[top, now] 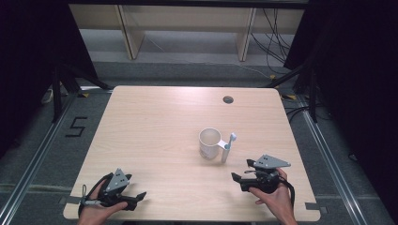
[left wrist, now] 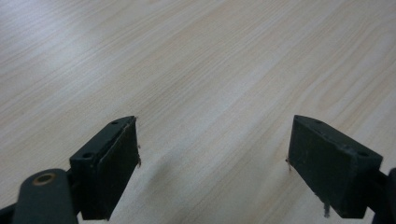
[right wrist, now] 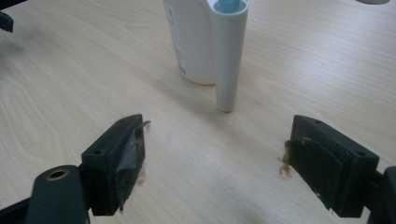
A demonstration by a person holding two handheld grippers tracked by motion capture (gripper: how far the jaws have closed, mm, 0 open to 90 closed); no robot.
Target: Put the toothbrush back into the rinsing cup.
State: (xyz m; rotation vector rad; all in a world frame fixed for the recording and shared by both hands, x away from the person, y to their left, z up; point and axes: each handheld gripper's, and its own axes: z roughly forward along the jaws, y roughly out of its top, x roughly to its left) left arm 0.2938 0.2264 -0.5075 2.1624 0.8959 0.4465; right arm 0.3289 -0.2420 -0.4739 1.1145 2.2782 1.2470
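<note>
Two grippers rest low at your edge of the table [top: 155,117], both with jaws spread wide and nothing between them. The white cup [top: 209,143] stands upright right of the table's middle, and a white toothbrush [top: 227,147] with a blue head leans against its right side, base on the wood. Your right gripper [top: 240,172] sits near, short of the pair; in the right gripper view the toothbrush [right wrist: 228,56] stands ahead of the gap, apart from both pads. Your left gripper [top: 141,197] lies well apart from them.

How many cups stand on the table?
1. The white cup stands right of the table's middle, with a toothbrush in the holder on its side, ahead of the open right gripper.
</note>
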